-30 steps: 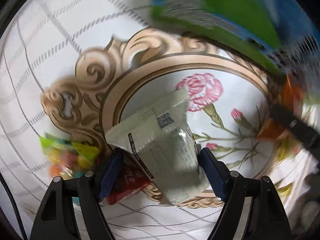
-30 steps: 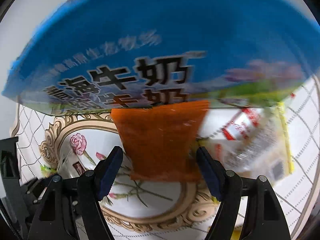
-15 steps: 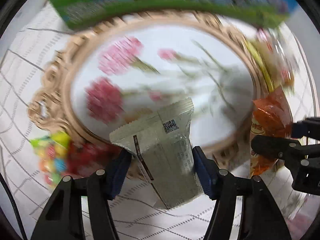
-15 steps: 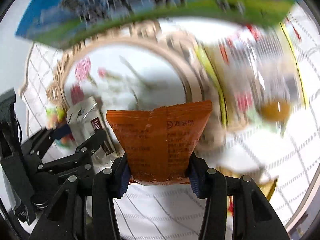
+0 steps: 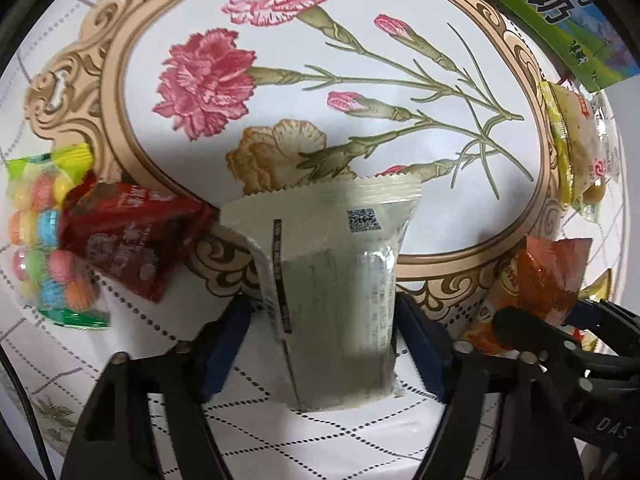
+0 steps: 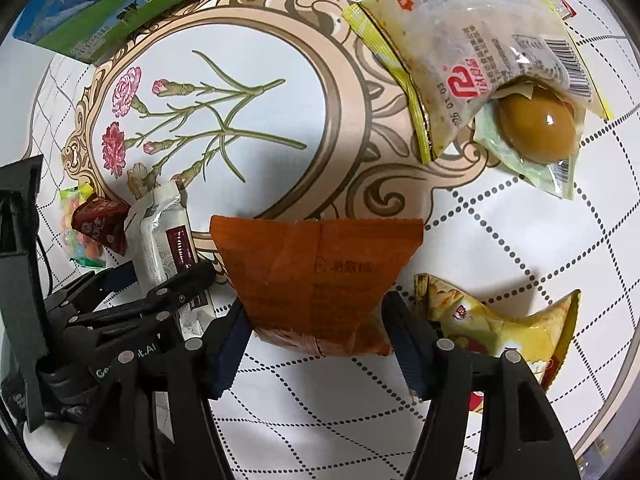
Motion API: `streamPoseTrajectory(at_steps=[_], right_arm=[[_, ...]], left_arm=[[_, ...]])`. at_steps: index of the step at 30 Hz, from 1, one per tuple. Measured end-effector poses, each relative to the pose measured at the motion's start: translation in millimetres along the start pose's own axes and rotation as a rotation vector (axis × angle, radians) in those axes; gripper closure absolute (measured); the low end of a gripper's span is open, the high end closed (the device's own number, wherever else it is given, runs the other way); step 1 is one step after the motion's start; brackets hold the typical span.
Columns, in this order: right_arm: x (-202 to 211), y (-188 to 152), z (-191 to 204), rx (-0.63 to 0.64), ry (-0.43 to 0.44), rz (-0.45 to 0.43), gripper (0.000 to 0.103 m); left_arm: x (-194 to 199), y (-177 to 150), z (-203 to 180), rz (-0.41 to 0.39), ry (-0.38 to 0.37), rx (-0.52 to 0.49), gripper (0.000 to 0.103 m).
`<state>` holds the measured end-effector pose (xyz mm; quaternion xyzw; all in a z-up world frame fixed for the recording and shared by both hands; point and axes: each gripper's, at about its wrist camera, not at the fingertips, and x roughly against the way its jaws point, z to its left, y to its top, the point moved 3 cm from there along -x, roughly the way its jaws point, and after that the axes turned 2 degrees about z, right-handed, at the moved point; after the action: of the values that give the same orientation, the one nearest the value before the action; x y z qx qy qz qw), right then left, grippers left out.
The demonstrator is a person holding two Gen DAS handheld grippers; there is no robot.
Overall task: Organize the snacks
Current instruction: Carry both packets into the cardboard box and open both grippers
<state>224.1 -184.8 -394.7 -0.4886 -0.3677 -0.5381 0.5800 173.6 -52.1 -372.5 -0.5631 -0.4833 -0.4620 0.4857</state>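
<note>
A pale green-white snack packet (image 5: 332, 280) stands upright between the jaws of my left gripper (image 5: 322, 328). The jaws are closing and both pads press its sides. It hangs just above the tablecloth. The right wrist view shows the same packet (image 6: 160, 232) at the left. My right gripper (image 6: 316, 320) has an orange packet (image 6: 316, 272) between its jaws. They are opening, but the pads still touch the packet's lower sides. In the left wrist view the orange packet (image 5: 540, 276) sits at the right edge, so the two grippers are side by side and close together.
A red packet (image 5: 128, 240) and a bag of coloured candies (image 5: 44, 240) lie to the left. To the right are a yellow-edged packet (image 6: 460, 40), a packed brown egg (image 6: 532, 132) and a yellow crisp bag (image 6: 500, 320). A blue-green milk carton (image 6: 80, 20) stands at the back of the flowered tablecloth (image 5: 360, 100).
Both grippers moved back from the milk carton toward the near side of the oval flower print, each carrying its packet. The left jaws have narrowed on the pale packet.
</note>
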Motion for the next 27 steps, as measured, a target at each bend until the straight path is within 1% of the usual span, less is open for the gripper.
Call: streamPoseTrajectory(at_steps=[1,2,3,4,5,6,8,11,12,15,18,20,21,22,24,25,27], right_arm=[[-3.6,-3.1,1.5,-0.003,-0.009,0.002,0.035],[-9.1,-9.5,11.2,-0.007,-0.015,0.004,0.035],[-11.7,-10.5,12.4,-0.01,-0.017,-0.007,0.037],[-14.3,-10.5,13.2,-0.009,-0.027,-0.026,0.041],[-15.2,-10.6,13.2,-0.009,-0.037,-0.04,0.049],[-14.9,-13.2,13.4,-0.015,-0.043,-0.053,0.051],[-12.3,-16.9,15.0,-0.025,-0.024,-0.069,0.053],[7.7,-23.1,17.3,-0.03,0.038,-0.085,0.053],[17.3,-23.6,18.9,-0.029,0.061,-0.092,0.053],[60.8,-22.9,24.4,-0.024,0.137,-0.141,0.053],[122.7,-9.1,28.8,-0.015,0.198,-0.237,0.053],[155.4,2.5,29.5,-0.005,0.224,-0.29,0.053],[173.8,11.8,29.3,0.001,0.234,-0.318,0.053],[193.3,23.2,27.3,0.007,0.237,-0.346,0.053],[223.9,47.0,26.6,0.03,0.207,-0.399,0.053],[236.0,62.2,24.5,0.035,0.182,-0.417,0.053],[249.9,91.6,20.9,0.035,0.145,-0.425,0.053]], left_arm=[[2.2,-6.8,-0.6,-0.012,0.011,-0.012,0.045],[1.7,-14.1,-5.6,-0.021,0.026,-0.03,0.045],[3.0,-18.7,-9.1,-0.036,0.046,-0.052,0.046],[6.7,-19.2,-13.7,-0.047,0.067,-0.07,0.046],[11.4,-20.2,-17.4,-0.062,0.089,-0.089,0.046],[18.3,-22.6,-20.3,-0.081,0.103,-0.108,0.046],[35.2,-24.7,-28.1,-0.115,0.109,-0.137,0.046],[71.7,-26.6,-36.9,-0.168,0.085,-0.161,0.046],[87.2,-25.4,-39.8,-0.178,0.067,-0.166,0.046],[140.4,-15.0,-46.3,-0.244,0.002,-0.167,0.046],[193.7,14.2,-58.3,-0.304,-0.064,-0.171,0.046],[227.5,46.4,-68.4,-0.347,-0.088,-0.183,0.046],[240.9,62.1,-65.0,-0.363,-0.095,-0.186,0.046],[252.1,73.4,-69.5,-0.378,-0.094,-0.193,0.046],[261.0,110.4,-71.4,-0.396,-0.085,-0.203,0.046],[261.3,126.8,-84.0,-0.398,-0.077,-0.205,0.046],[262.3,169.2,-96.7,-0.373,-0.058,-0.213,0.046]])
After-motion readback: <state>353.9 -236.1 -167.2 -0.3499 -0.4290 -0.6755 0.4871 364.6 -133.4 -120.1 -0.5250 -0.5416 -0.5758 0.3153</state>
